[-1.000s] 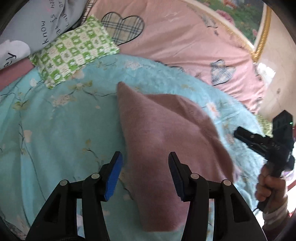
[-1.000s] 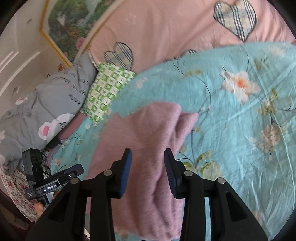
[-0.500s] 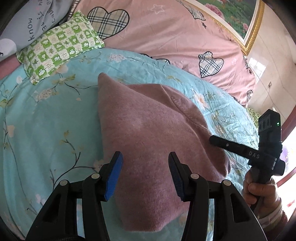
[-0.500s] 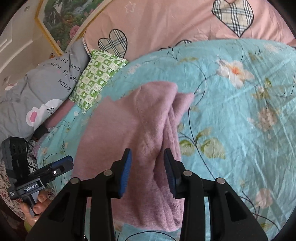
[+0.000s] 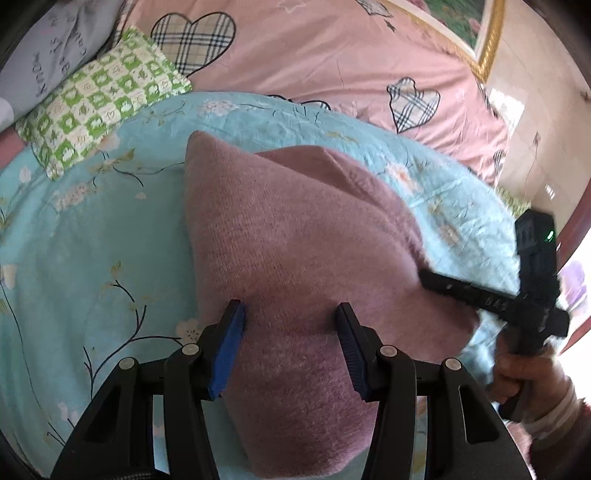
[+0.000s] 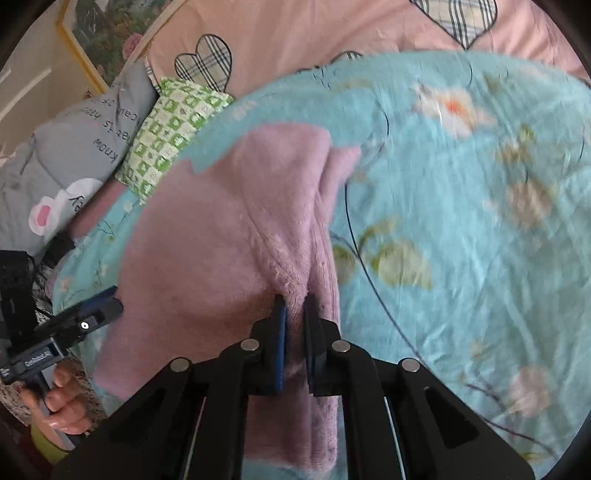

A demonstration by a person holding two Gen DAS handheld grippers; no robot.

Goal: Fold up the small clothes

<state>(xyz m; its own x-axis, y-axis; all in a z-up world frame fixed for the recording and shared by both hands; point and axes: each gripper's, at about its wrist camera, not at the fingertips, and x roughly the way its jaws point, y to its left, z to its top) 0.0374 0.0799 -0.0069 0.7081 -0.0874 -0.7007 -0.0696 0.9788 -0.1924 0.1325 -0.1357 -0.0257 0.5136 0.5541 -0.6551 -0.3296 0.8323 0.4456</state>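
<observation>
A folded mauve fleece garment [image 5: 295, 240] lies on the light-blue floral bedspread [image 5: 92, 240]. My left gripper [image 5: 290, 314] hovers just over its near left part, jaws open about halfway with cloth below them, no grip visible. In the right wrist view the same garment [image 6: 207, 240] fills the middle. My right gripper [image 6: 294, 306] is closing, its blue pads pinching a raised fold at the garment's right edge. That right gripper also shows in the left wrist view [image 5: 424, 275], its tips against the garment's right side.
A green checked pillow [image 5: 99, 99] and a grey printed quilt [image 6: 74, 147] lie at the far left. A pink quilt with plaid hearts [image 5: 314, 59] lies behind. A gold-framed picture [image 6: 96, 33] hangs on the wall. A hand [image 6: 62, 398] holds the left gripper.
Both grippers have sunk toward the garment. The right gripper's jaws have closed onto a fold at the garment's edge. The left jaws kept the same gap.
</observation>
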